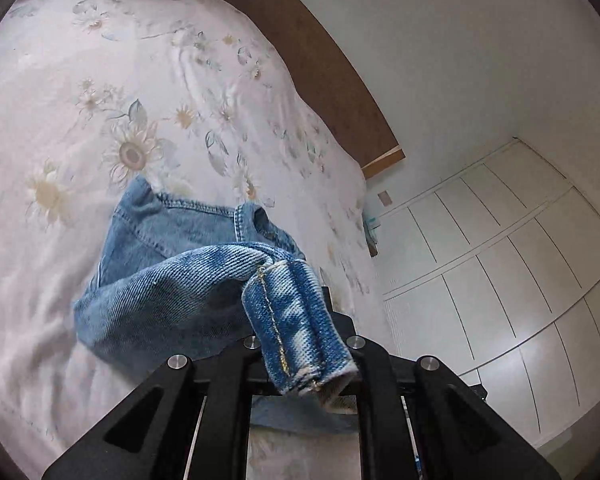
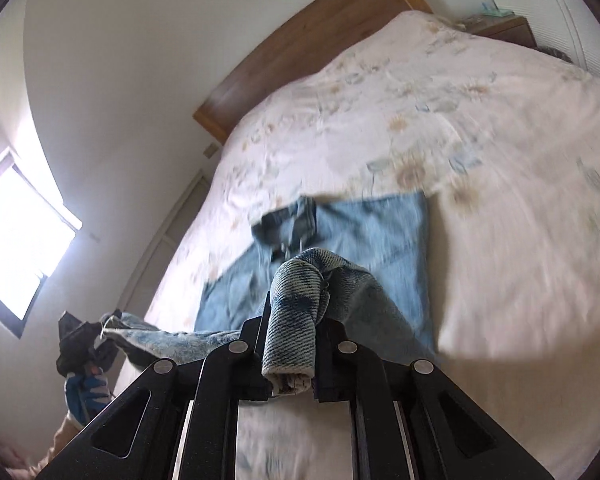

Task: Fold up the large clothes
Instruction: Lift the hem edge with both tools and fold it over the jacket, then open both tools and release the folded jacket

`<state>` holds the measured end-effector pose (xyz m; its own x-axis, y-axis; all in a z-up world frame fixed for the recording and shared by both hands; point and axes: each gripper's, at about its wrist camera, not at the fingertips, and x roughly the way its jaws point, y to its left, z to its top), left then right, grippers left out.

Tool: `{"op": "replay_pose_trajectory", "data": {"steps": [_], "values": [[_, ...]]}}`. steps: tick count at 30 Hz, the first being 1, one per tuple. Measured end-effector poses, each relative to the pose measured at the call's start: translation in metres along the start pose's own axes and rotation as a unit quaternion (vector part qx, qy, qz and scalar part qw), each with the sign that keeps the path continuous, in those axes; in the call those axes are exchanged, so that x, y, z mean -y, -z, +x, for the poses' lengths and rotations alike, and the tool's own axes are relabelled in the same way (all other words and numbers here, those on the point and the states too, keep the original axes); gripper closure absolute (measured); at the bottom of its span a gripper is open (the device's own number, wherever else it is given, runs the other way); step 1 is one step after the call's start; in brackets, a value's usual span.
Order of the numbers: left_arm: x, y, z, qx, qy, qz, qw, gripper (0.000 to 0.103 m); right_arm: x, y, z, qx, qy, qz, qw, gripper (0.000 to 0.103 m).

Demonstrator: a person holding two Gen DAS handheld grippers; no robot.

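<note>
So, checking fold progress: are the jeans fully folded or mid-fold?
Mid-fold. The jeans lie partly flat on the bed, with both hems lifted, one in each claw: left claw, right claw.

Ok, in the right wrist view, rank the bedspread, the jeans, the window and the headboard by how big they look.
1. Floral bedspread, easily the largest.
2. Jeans.
3. Headboard and window look alike; fisheye distortion makes that order unsure.

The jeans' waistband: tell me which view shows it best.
Left wrist view: the waistband is sharp, stitching visible, lying on the bedspread. Right wrist view shows it motion-blurred; the hem stands before it in the right gripper.
</note>
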<state>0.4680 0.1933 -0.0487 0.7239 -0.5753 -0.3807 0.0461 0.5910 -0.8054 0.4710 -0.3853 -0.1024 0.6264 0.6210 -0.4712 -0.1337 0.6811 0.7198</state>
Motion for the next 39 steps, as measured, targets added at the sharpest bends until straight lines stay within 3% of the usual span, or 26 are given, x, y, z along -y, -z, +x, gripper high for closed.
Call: {"op": "replay_pose_trajectory", "data": {"steps": [5, 11, 12, 15, 19, 22, 23, 27, 31, 36, 39], "values": [[-0.032, -0.039, 0.059, -0.014, -0.021, 0.001, 0.9997, 0.095, 0.026, -0.050, 0.059, 0.012, 0.006, 0.031, 0.999, 0.091], [-0.091, -0.058, 0.130, -0.054, -0.084, -0.036, 0.9944, 0.094, 0.076, -0.080, 0.144, -0.016, 0.047, 0.075, 0.996, 0.089], [-0.101, -0.060, 0.140, -0.061, -0.097, -0.046, 0.9923, 0.091, 0.081, -0.081, 0.154, -0.002, 0.057, 0.046, 0.997, 0.088], [-0.123, -0.065, 0.153, -0.070, -0.121, -0.081, 0.9868, 0.078, 0.097, -0.086, 0.179, -0.017, 0.071, 0.068, 0.995, 0.081], [-0.136, -0.073, 0.150, -0.068, -0.126, -0.123, 0.9820, 0.062, 0.110, -0.088, 0.197, -0.042, 0.076, 0.086, 0.992, 0.061], [-0.131, -0.084, 0.139, -0.062, -0.140, -0.118, 0.9812, 0.050, 0.108, -0.094, 0.197, -0.042, 0.088, 0.088, 0.991, 0.045], [-0.128, -0.089, 0.135, -0.063, -0.141, -0.114, 0.9814, 0.049, 0.106, -0.097, 0.195, -0.037, 0.098, 0.087, 0.991, 0.038], [-0.100, -0.098, 0.123, -0.074, -0.181, -0.050, 0.9795, 0.048, 0.088, -0.110, 0.184, -0.028, 0.124, 0.057, 0.990, 0.037], [-0.068, -0.067, 0.125, -0.112, -0.228, 0.048, 0.9660, 0.048, 0.051, -0.101, 0.173, -0.040, 0.153, -0.024, 0.987, 0.037], [-0.054, -0.007, 0.144, -0.148, -0.250, 0.112, 0.9504, 0.048, 0.014, -0.042, 0.170, -0.089, 0.181, -0.115, 0.973, 0.037], [-0.059, 0.021, 0.146, -0.161, -0.280, 0.134, 0.9370, 0.048, 0.003, -0.004, 0.179, -0.130, 0.195, -0.156, 0.960, 0.037]]}}
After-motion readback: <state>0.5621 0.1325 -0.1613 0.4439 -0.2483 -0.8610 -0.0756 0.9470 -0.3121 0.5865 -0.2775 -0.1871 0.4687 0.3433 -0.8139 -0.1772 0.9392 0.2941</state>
